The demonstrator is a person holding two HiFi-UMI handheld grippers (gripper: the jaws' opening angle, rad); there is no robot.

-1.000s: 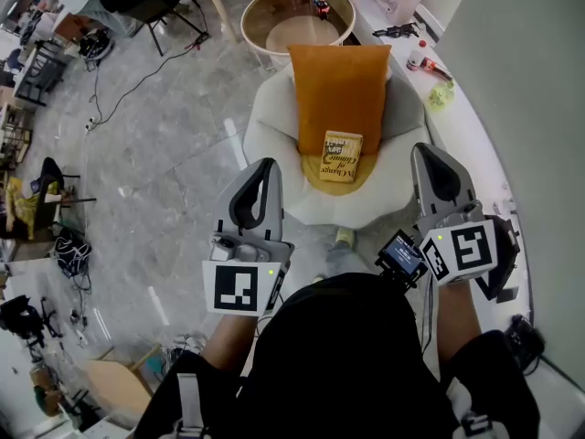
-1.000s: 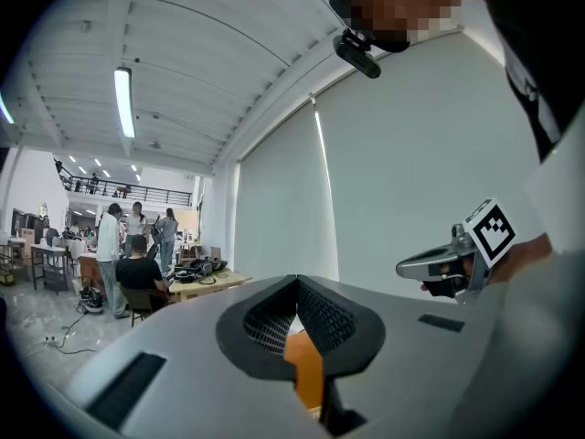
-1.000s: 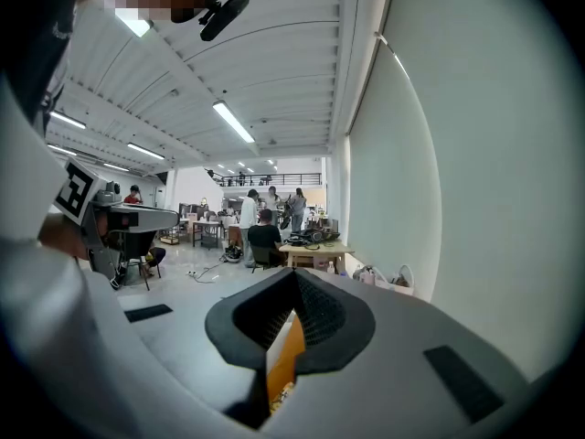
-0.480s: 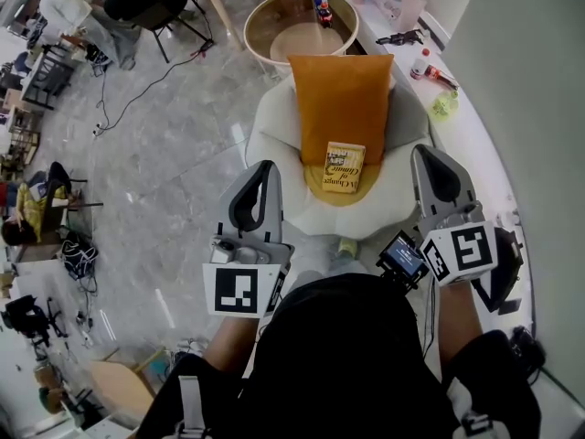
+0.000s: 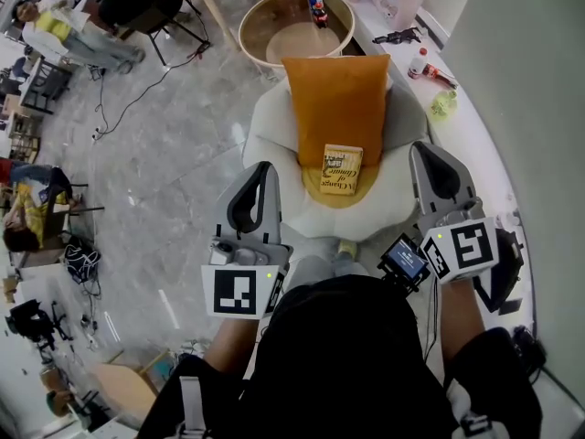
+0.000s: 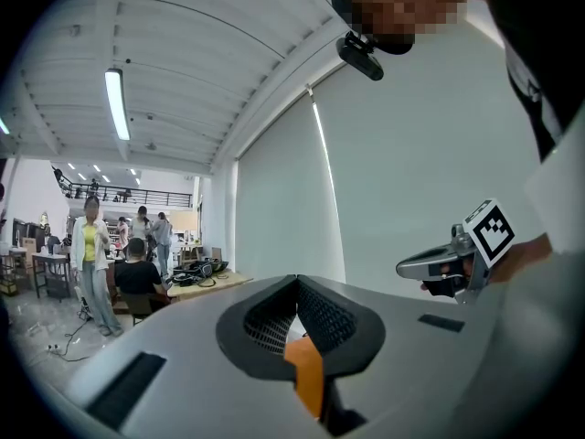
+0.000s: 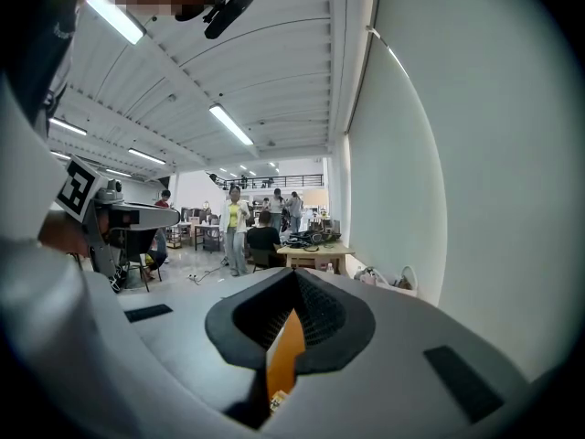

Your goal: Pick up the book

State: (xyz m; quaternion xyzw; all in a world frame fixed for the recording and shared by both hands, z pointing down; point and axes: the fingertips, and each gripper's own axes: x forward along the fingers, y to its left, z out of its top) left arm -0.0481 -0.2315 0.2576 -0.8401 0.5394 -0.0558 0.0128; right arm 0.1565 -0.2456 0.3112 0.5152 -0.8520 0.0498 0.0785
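At left gripper (image 5: 264, 167): jaws clenched tip to tip, nothing gripped; orange shows through the slit below the tips in the left gripper view.
At right gripper (image 5: 427, 149): jaws likewise closed on nothing; held beside the left one, with a wide gap between the two.
Book (image 5: 341, 169): yellow cover, lying on the lower end of the cushion, ahead of the grippers and between them, touched by neither.
Cushion (image 5: 335, 99): orange, lying up the middle of the armchair.
Armchair (image 5: 274, 144): white, rounded, standing on grey polished floor (image 5: 174, 154).
Beyond armchair: round wooden table (image 5: 259, 12), just behind it.
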